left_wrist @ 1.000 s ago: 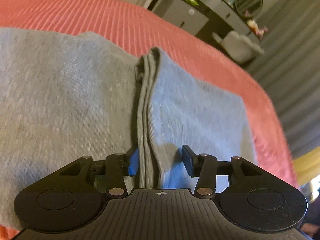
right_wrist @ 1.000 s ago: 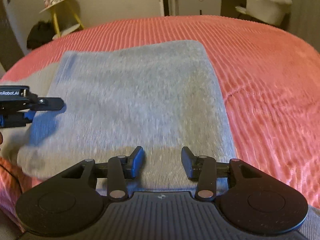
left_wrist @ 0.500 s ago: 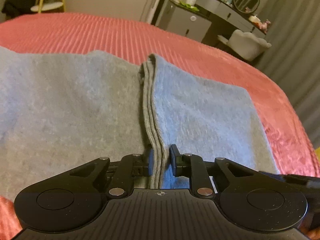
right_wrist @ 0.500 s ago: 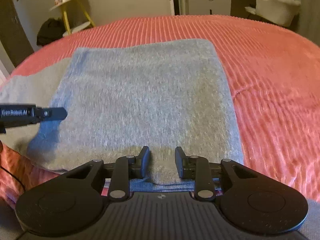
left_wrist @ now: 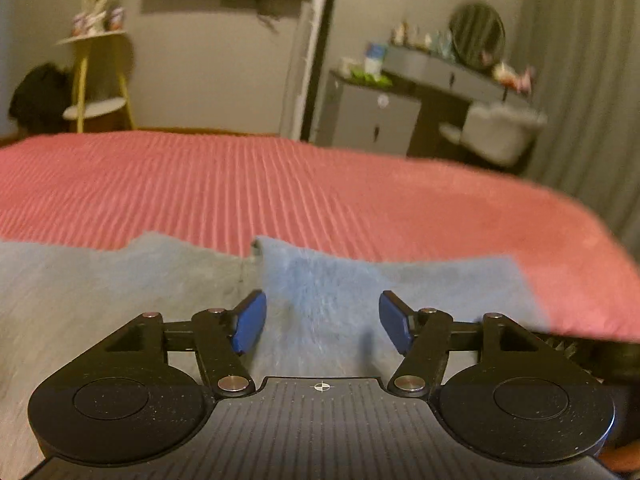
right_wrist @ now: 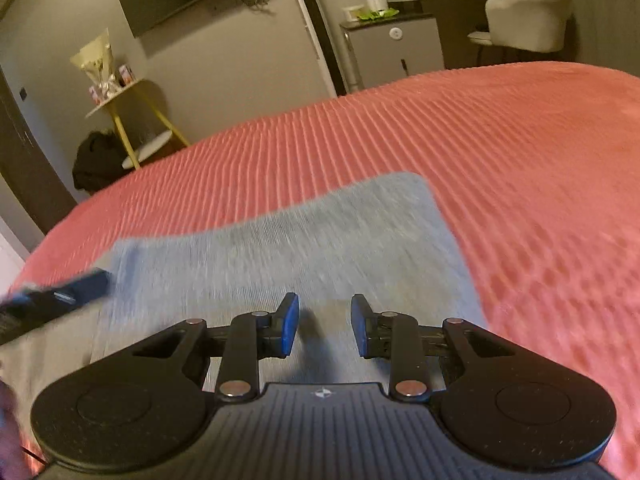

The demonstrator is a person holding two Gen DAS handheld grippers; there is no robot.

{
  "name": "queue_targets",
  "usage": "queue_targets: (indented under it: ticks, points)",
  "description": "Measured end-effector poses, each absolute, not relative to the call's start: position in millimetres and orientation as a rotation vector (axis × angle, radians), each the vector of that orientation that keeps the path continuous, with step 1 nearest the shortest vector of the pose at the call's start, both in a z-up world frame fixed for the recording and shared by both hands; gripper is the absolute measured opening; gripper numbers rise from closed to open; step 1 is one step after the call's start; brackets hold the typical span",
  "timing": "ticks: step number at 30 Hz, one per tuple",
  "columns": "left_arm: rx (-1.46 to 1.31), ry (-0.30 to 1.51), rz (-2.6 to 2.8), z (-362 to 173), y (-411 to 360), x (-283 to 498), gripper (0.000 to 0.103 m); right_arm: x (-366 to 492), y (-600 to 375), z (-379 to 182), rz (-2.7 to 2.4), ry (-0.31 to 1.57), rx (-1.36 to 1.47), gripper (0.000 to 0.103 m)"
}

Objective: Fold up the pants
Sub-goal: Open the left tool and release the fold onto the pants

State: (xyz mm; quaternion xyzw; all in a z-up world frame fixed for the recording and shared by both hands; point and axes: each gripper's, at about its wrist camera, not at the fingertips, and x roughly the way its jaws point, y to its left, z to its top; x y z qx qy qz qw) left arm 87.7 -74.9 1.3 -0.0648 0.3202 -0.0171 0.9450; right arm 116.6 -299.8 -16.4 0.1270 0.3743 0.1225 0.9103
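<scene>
While the grey pants [right_wrist: 304, 248] lie folded flat on the near part of the red bed cover [right_wrist: 520, 168], the left gripper [left_wrist: 320, 320] is opening empty and the right gripper [right_wrist: 325, 322], part open, grips nothing, so lift both straight clear without snagging the folded edge.

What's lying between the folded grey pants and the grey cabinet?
Only bare red ribbed bedspread between the folded grey pants and grey cabinet, in the right wrist view.
</scene>
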Motion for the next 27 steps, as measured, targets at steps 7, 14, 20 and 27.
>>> queue_targets:
  ticks: [7, 14, 20, 27]
  points:
    - [0.026, 0.673, 0.05, -32, -68, 121, 0.077, 131, -282, -35, 0.257, 0.621, -0.029, 0.037]
    - [-0.158, 0.638, 0.029, -10, -53, 109, 0.07, 135, -300, -31, 0.174, 0.602, 0.001, 0.039]
    - [-0.033, 0.7, 0.084, -24, -59, 127, 0.076, 120, -278, -31, 0.398, 0.617, 0.041, 0.051]
    - [-0.228, 0.715, 0.055, 9, -23, 73, 0.076, 122, -330, -23, 0.072, 0.663, 0.089, 0.052]
